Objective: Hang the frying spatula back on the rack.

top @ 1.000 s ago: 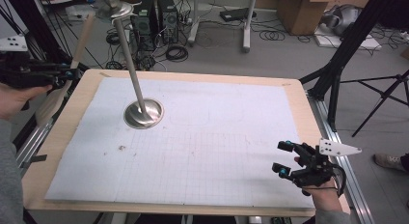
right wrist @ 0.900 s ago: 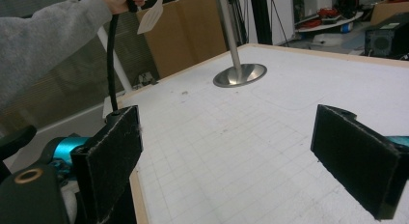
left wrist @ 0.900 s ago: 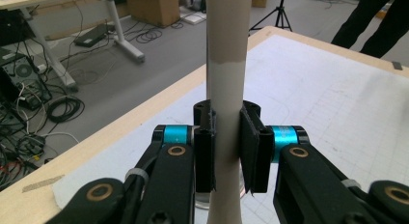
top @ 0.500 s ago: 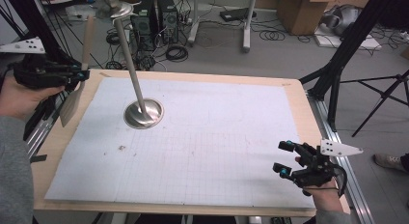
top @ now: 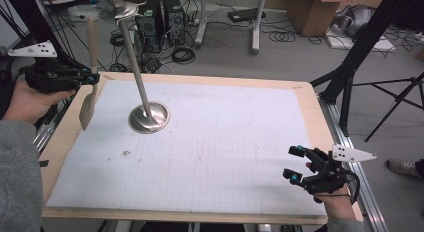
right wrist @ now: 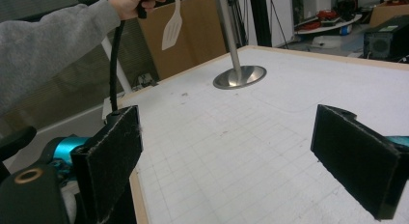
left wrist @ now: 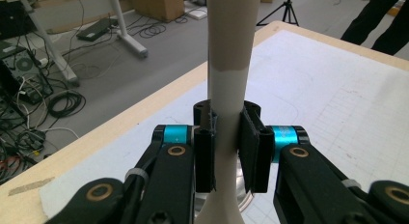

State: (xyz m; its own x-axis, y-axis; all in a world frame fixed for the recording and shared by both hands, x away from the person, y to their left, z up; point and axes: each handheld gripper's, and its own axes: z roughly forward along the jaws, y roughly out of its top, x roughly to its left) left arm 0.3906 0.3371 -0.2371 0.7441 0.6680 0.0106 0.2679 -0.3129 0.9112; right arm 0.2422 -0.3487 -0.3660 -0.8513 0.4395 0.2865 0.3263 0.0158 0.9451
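Spatula (top: 89,94) hung upright at the desk's (top: 310,99) left edge, blade down, its handle pinched between the pads of the left gripper (top: 90,78), as the left gripper view showed with the jaws pressed on either side of the pale handle (left wrist: 226,89). Just to its right stood a metal stand (top: 149,117), its round base on the white gridded mat (top: 225,142). Well apart, at the near right corner, the right gripper (top: 292,164) rested with jaws spread wide around nothing.
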